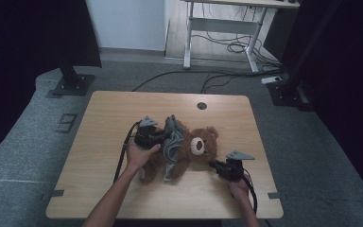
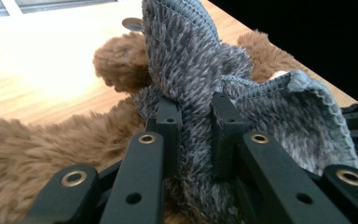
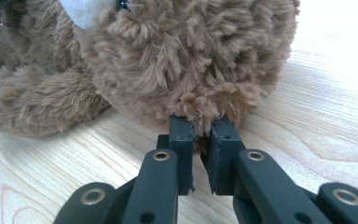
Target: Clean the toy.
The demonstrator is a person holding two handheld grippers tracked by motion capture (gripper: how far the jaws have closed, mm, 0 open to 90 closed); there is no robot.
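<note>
The teddy bear [image 1: 196, 149] lay on the wooden table [image 1: 108, 118], a little toward the near edge from the middle and between the two long side edges, with its head pointing to the right edge and its brown legs trailing toward the near-left corner. Around its body we saw a grey knitted garment [image 1: 172, 142], bunched up and standing in a ridge across the bear's middle. We held the left gripper [image 1: 163, 137] just beside the bear on its left side, and in the left gripper view its jaws were clamped on a fold of the grey knit [image 2: 193, 93], the fabric squeezed between the two black fingers [image 2: 168, 121] and rising above them. Behind that fold we could make out brown fur [image 2: 116, 65] and the pale tabletop beyond. We held the right gripper [image 1: 216, 165] close to the near edge, right of the bear, its tips reaching the bear's head. In the right gripper view its jaws were closed on a tuft of brown fur [image 3: 200, 107] at the underside of the head, with the white muzzle [image 3: 81, 11] showing at the upper left. A round hole [image 1: 202, 105] sat in the tabletop near the far edge, well apart from the bear.
</note>
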